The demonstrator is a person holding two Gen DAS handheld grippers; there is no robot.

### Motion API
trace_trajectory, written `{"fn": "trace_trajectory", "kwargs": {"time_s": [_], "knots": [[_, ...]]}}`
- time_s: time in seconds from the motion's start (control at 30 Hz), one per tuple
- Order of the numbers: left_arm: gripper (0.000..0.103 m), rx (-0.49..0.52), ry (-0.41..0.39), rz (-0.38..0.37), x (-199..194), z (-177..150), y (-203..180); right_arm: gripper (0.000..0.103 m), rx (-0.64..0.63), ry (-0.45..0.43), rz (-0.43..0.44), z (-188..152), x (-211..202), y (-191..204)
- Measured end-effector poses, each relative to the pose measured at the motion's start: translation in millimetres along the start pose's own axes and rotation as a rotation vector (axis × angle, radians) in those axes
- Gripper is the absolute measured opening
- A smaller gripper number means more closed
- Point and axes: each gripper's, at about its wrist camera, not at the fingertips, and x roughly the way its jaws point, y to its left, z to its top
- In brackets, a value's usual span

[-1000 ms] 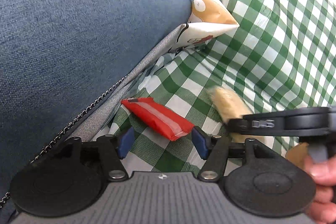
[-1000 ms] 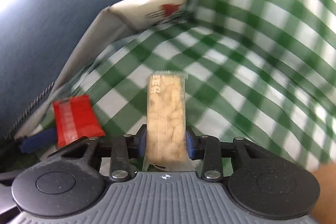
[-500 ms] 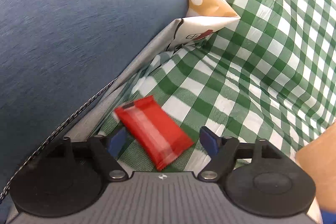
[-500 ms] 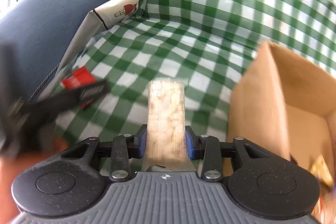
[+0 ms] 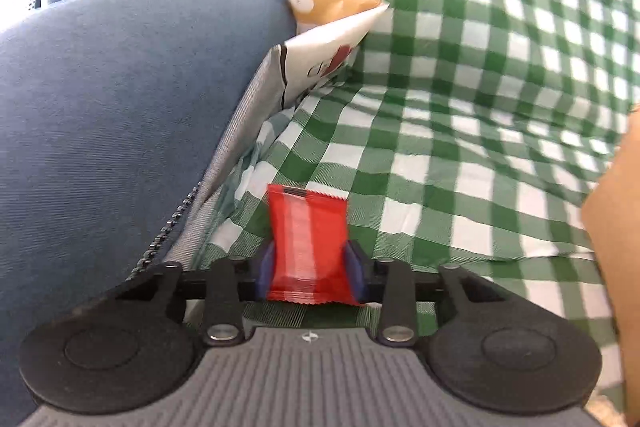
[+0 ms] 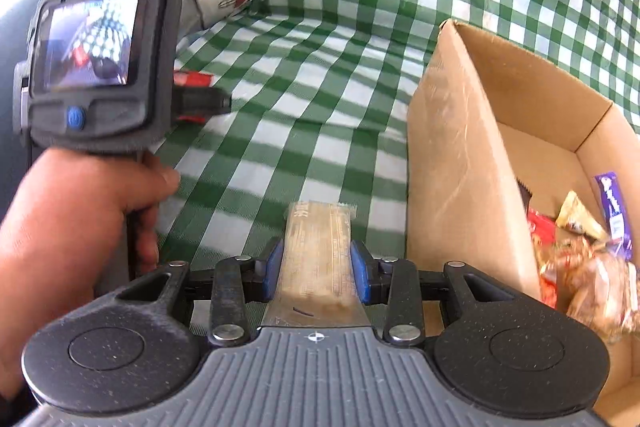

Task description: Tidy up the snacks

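Red snack packet [image 5: 307, 247], low centre of the left wrist view: thin foil sachet, surely light, soft and crinkly, probably slick. Best taken across its flat width near one end, lightly enough not to crush whatever is inside. Left tongs [image 5: 310, 269] clenched on exactly that lower end, blue pads [image 5: 265, 269] pressing both long edges, the upper end standing free toward the centre of the frame over the green checked cloth [image 5: 460, 163]. Blue cushion [image 5: 120, 107] filling the left half of that view, a printed bag [image 5: 320, 43] wedged beside it at upper centre.

Cracker bar [image 6: 318, 255], low centre of the right wrist view: clear-wrapped, stiffer than the packet yet brittle by the look of it, so better held across the middle with modest force. Right tongs [image 6: 318, 271] grasping it by both long sides, its far end pointing up-frame.

Left hand [image 6: 76, 227] at lower left of the right view, fist wrapped round the handle, tool held level and pointing up-frame. Cardboard box [image 6: 452, 163] at the right edge, open-topped, already holding assorted wrapped snacks [image 6: 580, 255]; right tongs just beside its near wall, not yet over the opening.
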Motion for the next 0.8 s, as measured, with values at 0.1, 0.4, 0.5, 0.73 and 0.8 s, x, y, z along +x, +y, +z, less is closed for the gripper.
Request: {"fn": "trace_trajectory", "kwargs": {"time_s": [0.1,0.4,0.5,0.73,0.8], "knots": [[0.011,0.015,-0.034,-0.063,-26.2,-1.6,6.8,0.038,-0.009,-0.003,0.018,-10.6,-10.9,1.7],[0.006,-0.033,0.027,-0.244,-95.2,-20.9,38.8,0.038,-0.004,-0.032,0.116,-39.2,-45.6,-1.1],[0.006,-0.109,0.063,-0.357,-115.1,-30.4,48.5,0.038,0.010,-0.049,0.129,-53.1,-54.7,-6.6],[0.006,-0.110,0.221,-0.432,-140.9,-56.0,41.9,0.037,-0.020,-0.069,0.176,-82.2,-57.6,-9.2],[0.008,-0.127,0.233,-0.409,-144.4,-59.7,41.7,0.037,-0.034,-0.071,0.170,-92.9,-53.7,-10.4]]}}
